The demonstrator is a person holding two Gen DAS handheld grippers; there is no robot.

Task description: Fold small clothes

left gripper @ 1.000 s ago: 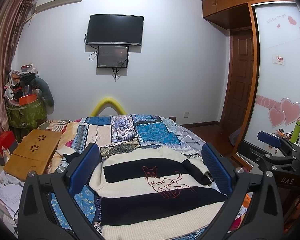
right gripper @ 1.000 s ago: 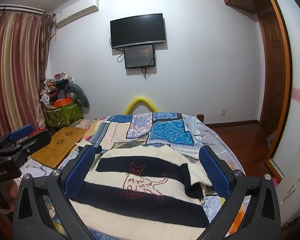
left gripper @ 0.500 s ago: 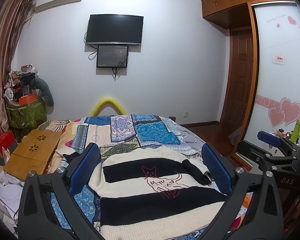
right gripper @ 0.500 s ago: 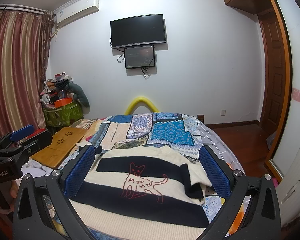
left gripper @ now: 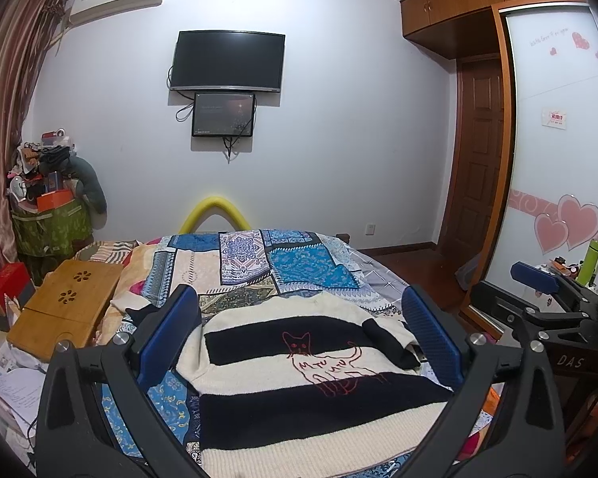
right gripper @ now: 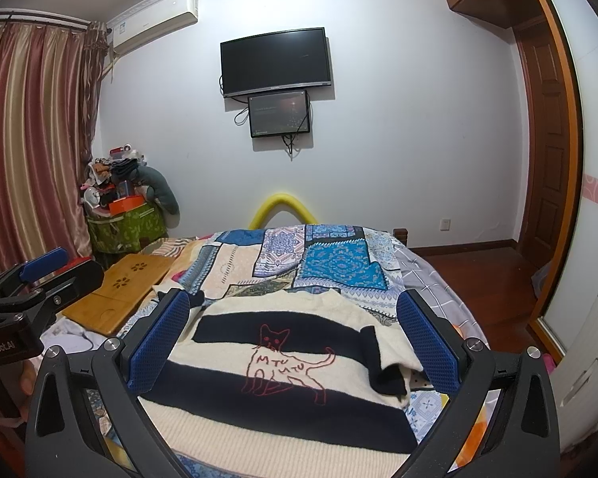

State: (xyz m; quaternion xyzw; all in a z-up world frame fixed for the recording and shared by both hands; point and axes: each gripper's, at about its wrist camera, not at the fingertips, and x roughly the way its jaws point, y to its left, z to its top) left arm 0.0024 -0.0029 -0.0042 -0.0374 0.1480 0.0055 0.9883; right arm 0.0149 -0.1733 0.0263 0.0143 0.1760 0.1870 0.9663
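Striped knit sweater (left gripper: pixel 299 382) flat on patchwork bedspread (left gripper: pixel 299 267), right sleeve tucked in; left gripper (left gripper: pixel 299 342) and right gripper (right gripper: pixel 295 338) spread wide, holding nothing; best pinch hem corners together, lift evenly

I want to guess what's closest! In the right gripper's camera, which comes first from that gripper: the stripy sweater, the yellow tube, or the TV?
1. Stripy sweater: on the bed, between the right gripper's fingers.
2. Yellow tube: behind the bed's far end.
3. TV: up on the far wall.

Right claw (right gripper: pixel 293 342) spread wide above striped cat sweater (right gripper: pixel 283 366), flat on patchwork bedspread (right gripper: pixel 339 263), left claw (right gripper: pixel 40 275) alongside
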